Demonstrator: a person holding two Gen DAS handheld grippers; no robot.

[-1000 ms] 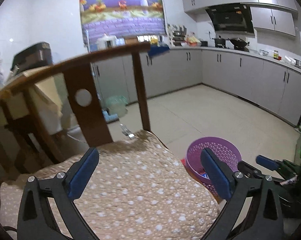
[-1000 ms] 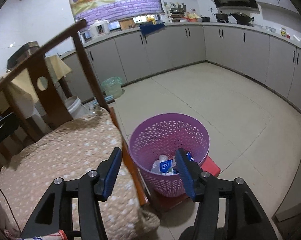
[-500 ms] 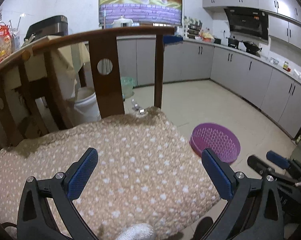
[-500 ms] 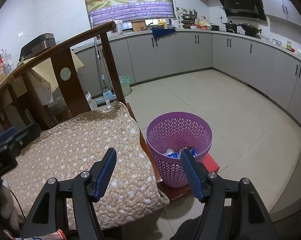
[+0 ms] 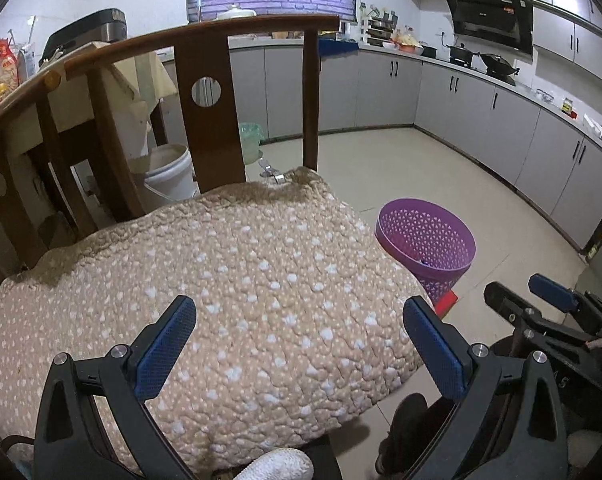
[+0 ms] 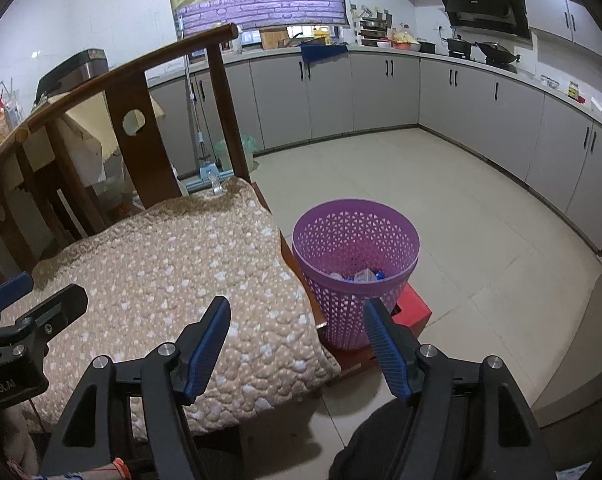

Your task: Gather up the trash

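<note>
A purple lattice basket (image 6: 355, 264) stands on the floor beside a chair, with wrappers and other trash (image 6: 361, 276) at its bottom. In the left wrist view the basket (image 5: 425, 240) sits right of the cushion. My right gripper (image 6: 296, 310) hovers over the cushion's edge, short of the basket; its jaws are opening and nothing is between them. My left gripper (image 5: 297, 312) is open and empty above the cushion. Each gripper shows in the other's view: the right gripper (image 5: 541, 304) at the lower right, the left gripper (image 6: 33, 304) at the left edge.
A wooden chair (image 5: 205, 92) carries a beige dotted cushion (image 5: 261, 280). The basket rests on a red box (image 6: 413, 312). A white bucket (image 5: 169, 168) and a mop (image 6: 201, 152) stand behind the chair. Grey cabinets (image 6: 501, 120) line the tiled floor.
Both grippers have drawn back from the basket, which now looks smaller and farther. The right jaws stand wider apart. The left view has swung to face the chair back squarely.
</note>
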